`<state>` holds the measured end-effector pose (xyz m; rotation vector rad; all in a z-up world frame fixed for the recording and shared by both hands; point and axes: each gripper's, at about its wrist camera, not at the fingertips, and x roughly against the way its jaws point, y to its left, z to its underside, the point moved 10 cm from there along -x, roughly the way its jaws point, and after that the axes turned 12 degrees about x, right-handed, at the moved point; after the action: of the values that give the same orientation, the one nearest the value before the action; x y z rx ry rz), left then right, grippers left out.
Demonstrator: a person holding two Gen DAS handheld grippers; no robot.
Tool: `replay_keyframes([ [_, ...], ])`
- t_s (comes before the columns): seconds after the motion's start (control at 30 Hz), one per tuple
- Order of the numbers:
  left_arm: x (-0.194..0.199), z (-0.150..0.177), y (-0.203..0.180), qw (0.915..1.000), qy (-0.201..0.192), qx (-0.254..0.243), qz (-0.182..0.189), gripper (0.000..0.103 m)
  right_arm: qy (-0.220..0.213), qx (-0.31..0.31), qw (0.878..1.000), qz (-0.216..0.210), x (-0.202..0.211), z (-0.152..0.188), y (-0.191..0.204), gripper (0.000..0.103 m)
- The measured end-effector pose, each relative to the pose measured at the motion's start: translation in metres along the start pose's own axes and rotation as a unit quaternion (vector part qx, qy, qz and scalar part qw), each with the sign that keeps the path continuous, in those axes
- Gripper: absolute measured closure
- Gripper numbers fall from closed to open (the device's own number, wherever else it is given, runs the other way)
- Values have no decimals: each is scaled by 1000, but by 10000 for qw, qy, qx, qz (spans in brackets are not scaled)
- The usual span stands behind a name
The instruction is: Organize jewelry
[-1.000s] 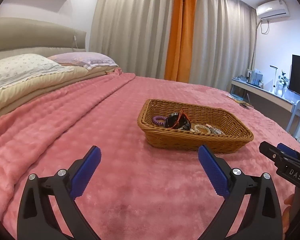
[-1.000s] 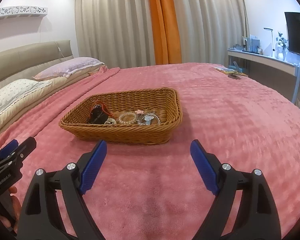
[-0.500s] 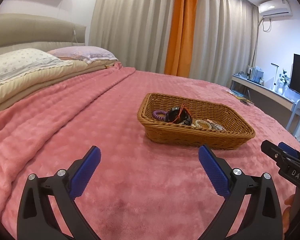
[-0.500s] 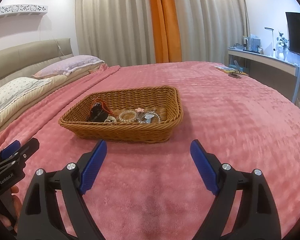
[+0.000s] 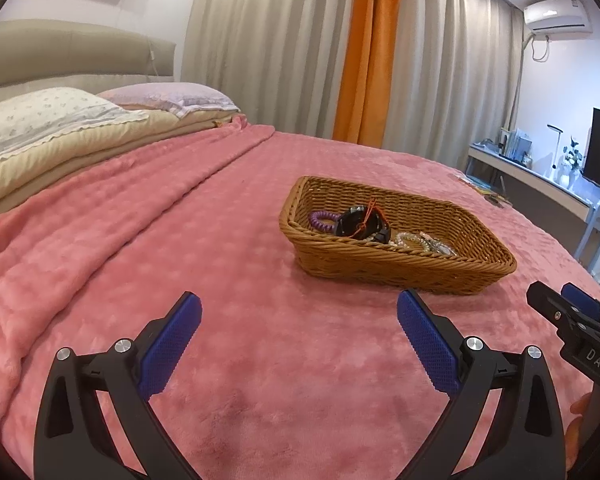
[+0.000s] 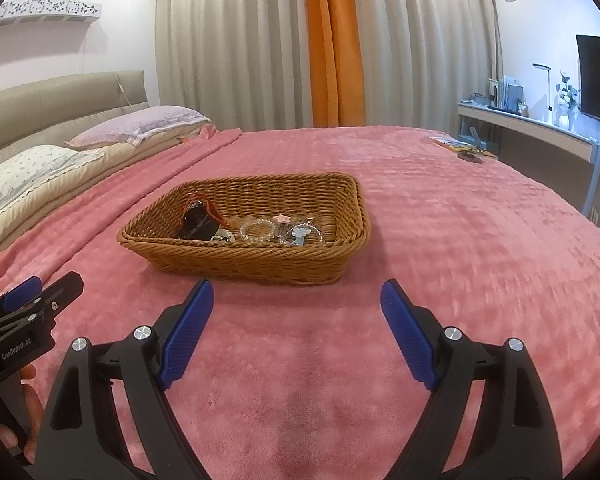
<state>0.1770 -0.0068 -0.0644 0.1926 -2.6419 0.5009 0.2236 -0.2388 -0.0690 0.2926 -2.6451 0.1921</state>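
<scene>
Looking across the pink bed (image 5: 228,320) from left to right, I found my left tongs (image 5: 299,320) spread wide with nothing between them, hovering short of the wicker basket (image 6: 260,258). All the jewelry I could make out already lay inside it: a purple coil band (image 5: 321,221), a dark piece with red cord (image 5: 362,224), a clear bead bracelet (image 6: 256,231), some silvery bits. My right tongs (image 6: 297,307) were also spread and empty. I judged the sorting either done or not yet started; nothing was in hand.

Both grippers (image 5: 298,314) (image 6: 296,300) wide apart, empty
</scene>
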Motion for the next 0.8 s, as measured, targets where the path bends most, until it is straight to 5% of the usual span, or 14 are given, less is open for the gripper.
replay_keyframes([
  [0.8,-1,0,0,9999,-2,-92,-88,8,37,-44,10000,-18,-3,3,-2,22],
])
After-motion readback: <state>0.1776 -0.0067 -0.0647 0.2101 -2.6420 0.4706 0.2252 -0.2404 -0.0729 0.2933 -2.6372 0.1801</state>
